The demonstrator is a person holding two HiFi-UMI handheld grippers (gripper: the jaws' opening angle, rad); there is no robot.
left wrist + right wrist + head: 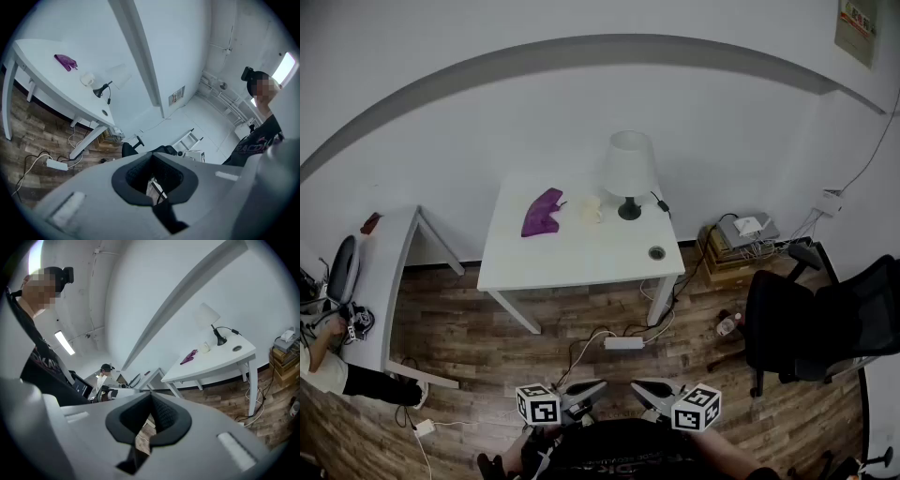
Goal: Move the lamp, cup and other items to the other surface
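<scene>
Your left tool [596,385] and right tool [637,385] sit low, close to your body, tips turned toward each other. Each has its jaws pressed together with nothing between them. Across the wood floor [581,328] stands the white table [581,262], well apart from both tools. The lamp [628,173] stands upright near the table's back edge, its long axis vertical, with a white shade over a dark base. Its cord [661,203] trails off to the right. Just left of the lamp's base sits the pale cup [592,211]. Further left of the lamp lies a purple item [542,213], perhaps a cloth, its long axis running back to front. Far left of the lamp is a second table [382,272].
</scene>
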